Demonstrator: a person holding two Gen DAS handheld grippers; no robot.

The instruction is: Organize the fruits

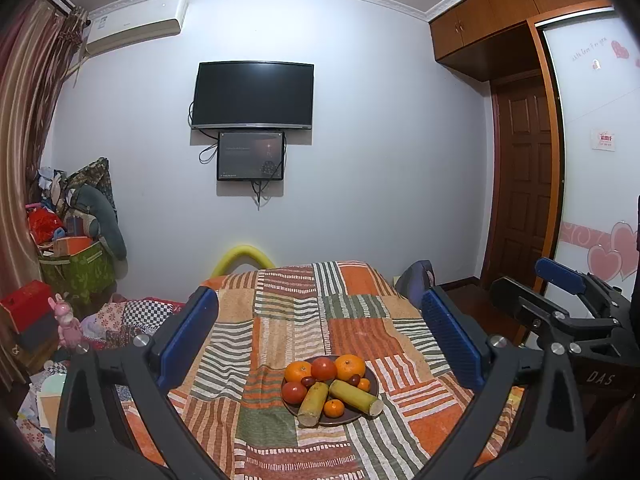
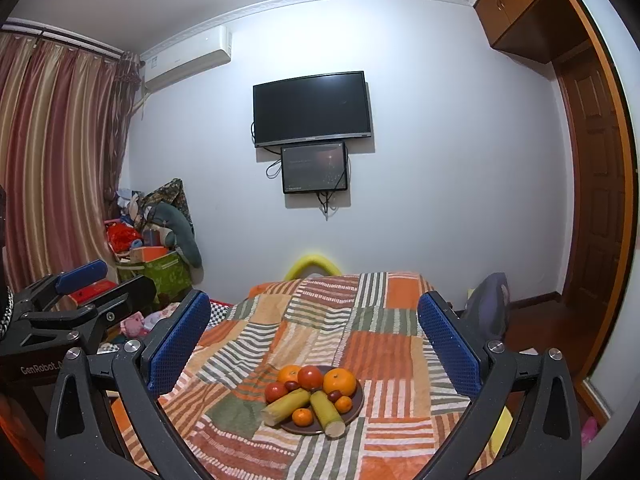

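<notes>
- Left tongs [image 1: 320,332] held above the near side of the worktop, blue pads spread wide, nothing between them; right tongs [image 2: 314,336] likewise spread wide and empty, just beside the left pair, each visible at the edge of the other's view
- Dark round plate [image 1: 374,384] resting on the patchwork cloth [image 1: 304,320] that covers the worktop, toward the near middle, well below and ahead of both tongs
- On the plate: two large oranges [image 1: 350,366] at the back with a red tomato [image 1: 323,369] between them; a second tomato [image 1: 294,393] at the left front; two yellow-green cut stalks [image 1: 354,397], probably sugarcane, lying in a V with cut ends overhanging the near rim; a small tangerine [image 1: 333,408] between the stalks, another at the right by the rim; a couple of small dark red fruits [image 1: 307,381], possibly dates or grapes, tucked in the middle
- No fruit visible on the cloth outside the plate; no second dish or basket in sight
- Progress, judged from the layout: either nothing begun, with the mixed heap still to be sorted, or gathering already finished; cannot tell which from these views alone
- Likely remaining, if sorting by kind: stalks, tomatoes and citrus still mingled and touching; no grasp yet made
</notes>
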